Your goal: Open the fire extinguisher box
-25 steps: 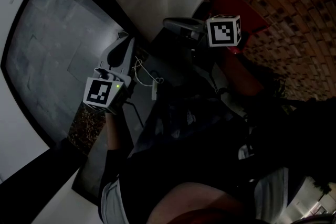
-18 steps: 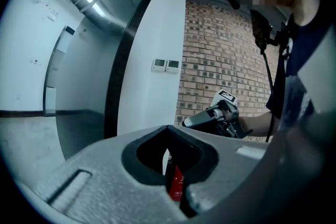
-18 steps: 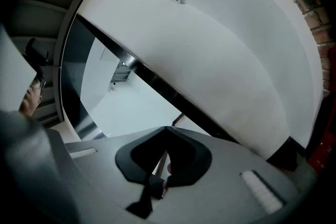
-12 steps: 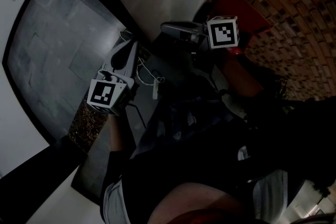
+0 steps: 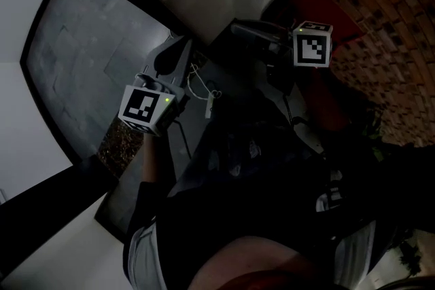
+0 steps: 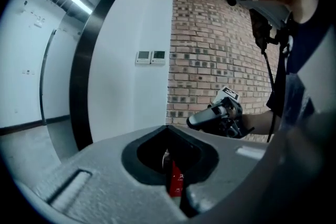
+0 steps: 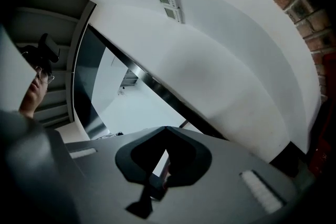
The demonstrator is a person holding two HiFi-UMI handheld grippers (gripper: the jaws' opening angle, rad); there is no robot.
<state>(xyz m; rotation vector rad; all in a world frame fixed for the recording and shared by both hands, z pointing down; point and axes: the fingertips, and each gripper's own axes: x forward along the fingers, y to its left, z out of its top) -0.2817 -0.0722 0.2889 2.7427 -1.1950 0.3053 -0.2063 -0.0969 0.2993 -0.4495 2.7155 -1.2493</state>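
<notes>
Holds the left gripper (image 5: 178, 45) clenched on nothing, raised in front of the chest and pointed toward the brick wall (image 6: 220, 50); seemingly just carries it toward the work. Holds the right gripper (image 5: 238, 28) clenched and empty too, lifted near the left one and aimed along the white wall (image 7: 210, 60). Touches nothing with either. Probably finds the fire extinguisher box (image 5: 329, 7) in the dim red shape against the brick wall, just past the right gripper; too dark to confirm, with no door or latch made out. Shows a red sliver with white print (image 6: 176, 183) through the left gripper's notch, perhaps that same box. Calls for closing in and parting the jaws before any pull on the door.
</notes>
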